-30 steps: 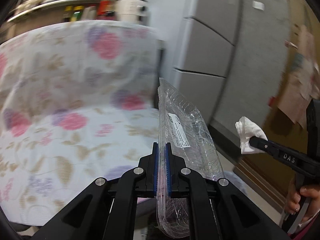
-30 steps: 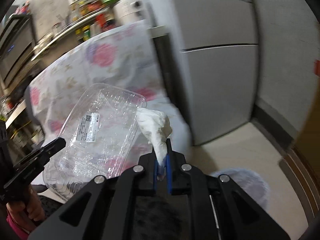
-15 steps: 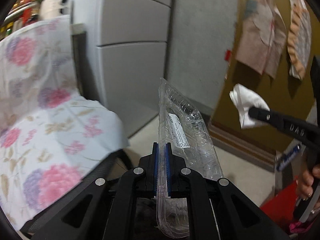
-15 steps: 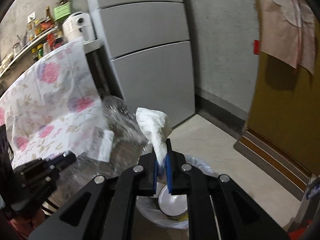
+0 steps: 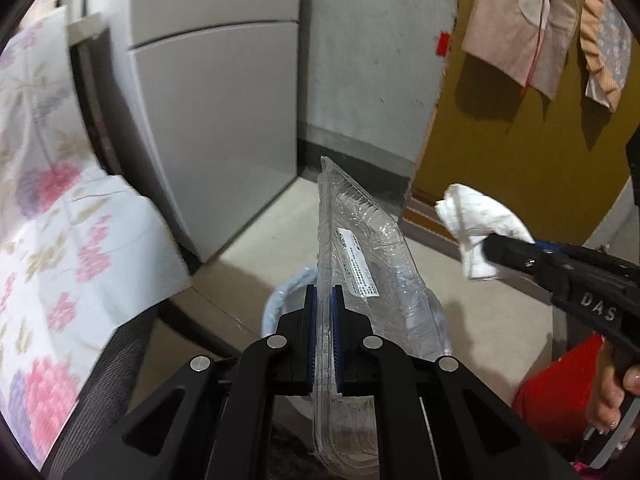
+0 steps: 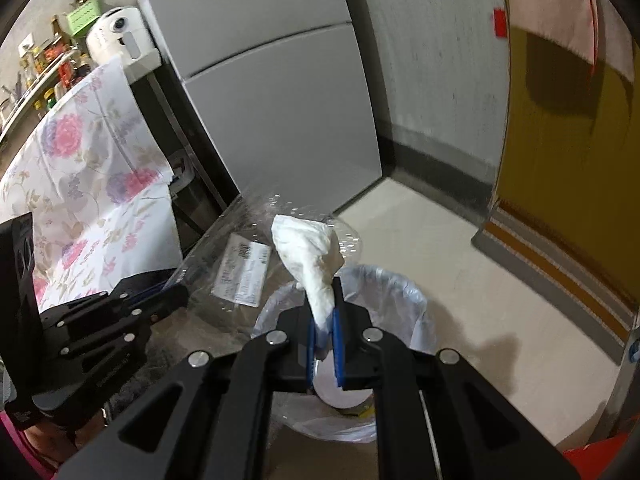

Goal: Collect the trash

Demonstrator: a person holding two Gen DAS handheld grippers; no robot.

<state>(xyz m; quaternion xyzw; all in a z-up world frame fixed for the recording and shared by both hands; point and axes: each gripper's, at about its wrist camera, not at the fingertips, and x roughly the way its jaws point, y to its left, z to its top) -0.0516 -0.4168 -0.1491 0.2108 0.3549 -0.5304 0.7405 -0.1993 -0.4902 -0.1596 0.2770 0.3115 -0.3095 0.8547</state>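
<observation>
Hovering over white-lined round trash bin (image 6: 400,292) at 6 o'clock: left gripper (image 5: 325,320) jaws just easing around clear plastic tray (image 5: 360,264); right gripper (image 6: 325,332) clenched on crumpled white tissue (image 6: 308,252). We judge drop imminent.

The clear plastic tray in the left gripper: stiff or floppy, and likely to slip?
The tray probably holds its shape: gripped by one edge, it stands out from the left gripper unsagged. It looks light, being thin and see-through. Its glossy surface may slip now that the jaws have just been opening, above the bin.
</observation>
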